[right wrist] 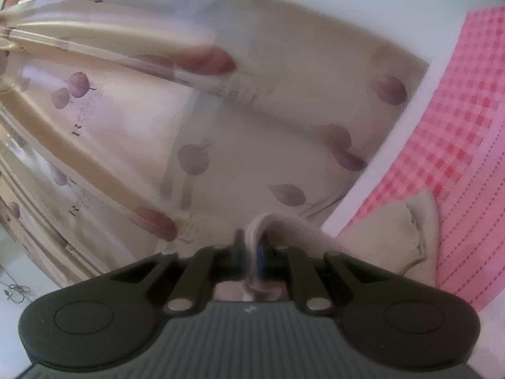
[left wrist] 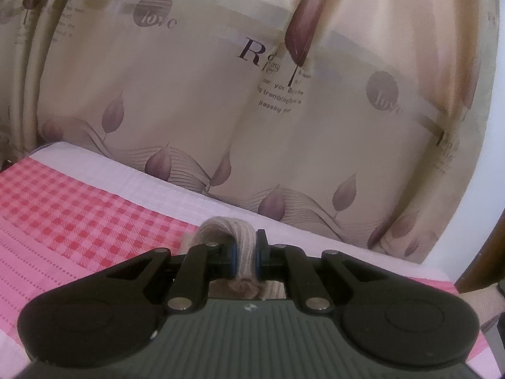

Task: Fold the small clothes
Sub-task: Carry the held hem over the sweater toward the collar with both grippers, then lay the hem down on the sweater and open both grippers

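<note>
My left gripper [left wrist: 245,255] is shut on a ribbed beige edge of a small garment [left wrist: 238,237], which loops up over the jaws; the rest of the cloth is hidden under the gripper. My right gripper [right wrist: 252,252] is shut on another edge of the same beige garment [right wrist: 397,237], which trails down to the right onto the pink checked cloth [right wrist: 457,145]. The right wrist view is tilted and blurred.
The pink and red checked cloth [left wrist: 72,214] covers the table, with a white strip [left wrist: 151,183] along its far edge. A beige curtain with purple leaf prints [left wrist: 221,94] hangs just behind the table. A brown wooden frame [left wrist: 486,252] stands at right.
</note>
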`<state>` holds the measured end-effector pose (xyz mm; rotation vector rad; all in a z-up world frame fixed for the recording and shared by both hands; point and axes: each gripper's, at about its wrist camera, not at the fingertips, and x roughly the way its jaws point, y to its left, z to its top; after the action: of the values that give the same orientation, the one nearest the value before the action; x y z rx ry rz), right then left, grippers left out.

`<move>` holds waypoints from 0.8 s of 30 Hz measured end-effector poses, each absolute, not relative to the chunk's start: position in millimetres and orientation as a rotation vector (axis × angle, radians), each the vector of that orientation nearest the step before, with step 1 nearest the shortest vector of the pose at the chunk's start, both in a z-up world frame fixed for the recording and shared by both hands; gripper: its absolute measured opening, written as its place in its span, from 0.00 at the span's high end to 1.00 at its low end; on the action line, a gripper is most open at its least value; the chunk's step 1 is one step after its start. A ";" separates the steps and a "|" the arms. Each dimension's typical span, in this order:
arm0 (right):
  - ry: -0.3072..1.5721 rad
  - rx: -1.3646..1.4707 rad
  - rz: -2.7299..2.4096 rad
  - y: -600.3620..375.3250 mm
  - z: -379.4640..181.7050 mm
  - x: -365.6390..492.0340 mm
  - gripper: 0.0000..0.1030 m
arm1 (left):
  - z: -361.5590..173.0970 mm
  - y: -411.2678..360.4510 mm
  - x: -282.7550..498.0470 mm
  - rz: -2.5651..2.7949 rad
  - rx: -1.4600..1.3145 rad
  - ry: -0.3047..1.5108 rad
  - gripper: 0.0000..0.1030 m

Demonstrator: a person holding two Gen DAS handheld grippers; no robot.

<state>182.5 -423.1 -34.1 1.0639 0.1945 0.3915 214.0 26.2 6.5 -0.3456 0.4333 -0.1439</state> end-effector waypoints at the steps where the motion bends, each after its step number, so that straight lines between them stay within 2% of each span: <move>1: 0.198 1.068 0.387 -423.7 -35.9 185.3 0.92 | 5.1 26.0 217.0 -0.141 -0.345 0.438 0.90; 14: 0.303 1.135 0.283 -435.7 -75.1 225.7 0.90 | -25.9 20.7 258.3 -0.106 -0.310 0.514 0.86; 21: 0.336 1.126 0.242 -437.7 -91.2 243.4 0.90 | -46.7 24.6 281.6 -0.087 -0.337 0.559 0.78; 23: 0.341 1.141 0.232 -439.1 -96.3 247.6 0.89 | -50.7 26.4 285.3 -0.071 -0.352 0.561 0.71; 24: 0.345 1.147 0.219 -440.3 -99.2 248.9 0.88 | -51.7 27.6 285.8 -0.060 -0.356 0.550 0.61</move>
<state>248.9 -440.3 -99.2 1.1466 0.3447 0.2192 285.8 27.6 -51.7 -0.3558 0.5502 -0.0595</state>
